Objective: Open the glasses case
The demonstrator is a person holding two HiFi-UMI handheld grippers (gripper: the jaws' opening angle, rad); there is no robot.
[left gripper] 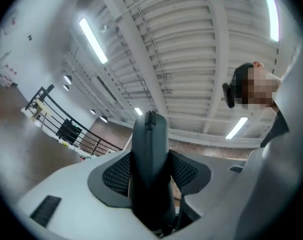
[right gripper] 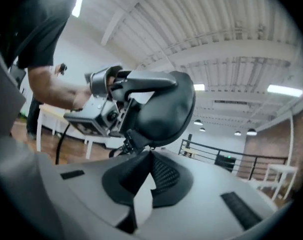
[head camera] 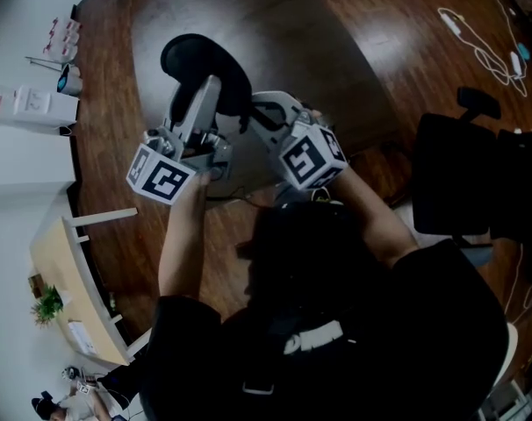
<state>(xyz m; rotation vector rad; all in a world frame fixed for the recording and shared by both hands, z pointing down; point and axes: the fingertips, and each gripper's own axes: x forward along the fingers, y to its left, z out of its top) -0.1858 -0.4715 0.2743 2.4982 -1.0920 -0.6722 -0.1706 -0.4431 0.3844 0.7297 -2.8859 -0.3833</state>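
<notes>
I hold both grippers up in front of me. The black zippered glasses case (head camera: 197,58) stands upright in my left gripper (head camera: 212,84). In the left gripper view the case (left gripper: 150,149) shows edge-on with its zipper seam on top, and the left gripper (left gripper: 151,178) is shut on it, a pad pressing each side. In the right gripper view the case (right gripper: 164,106) hangs just ahead, with a left finger (right gripper: 146,81) across its top. My right gripper (right gripper: 150,171) is shut, its tips (head camera: 253,114) against the case's lower edge. Whether it pinches the zipper tab I cannot tell.
Below lies a dark wooden floor (head camera: 354,51) with white cables (head camera: 487,53) at the far right. A black office chair (head camera: 463,178) stands to my right. A pale table (head camera: 66,281) with a small plant (head camera: 48,303) is at the lower left.
</notes>
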